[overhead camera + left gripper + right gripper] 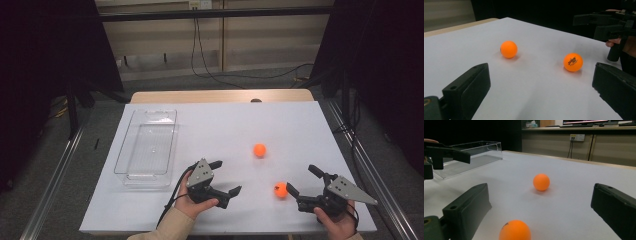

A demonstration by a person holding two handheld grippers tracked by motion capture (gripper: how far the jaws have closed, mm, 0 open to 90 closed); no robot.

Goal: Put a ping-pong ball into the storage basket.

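Note:
Two orange balls lie on the white table top (225, 125). The far ball (259, 150) (509, 49) (541, 182) is plain. The near ball (281, 189) (573, 62) (515, 230) carries a dark printed mark. My right gripper (300, 178) (539, 200) is open at the front right, and the near ball sits just ahead of its jaws, closer to the left one. At the front centre my left gripper (227, 176) (540, 72) is open and empty, pointing right toward both balls. Nothing is held.
A clear plastic tray (147, 145) (471, 152) stands empty on the left of the table. The left gripper view catches the right gripper (609, 22) at its upper right. Dark curtains and metal rails flank the table.

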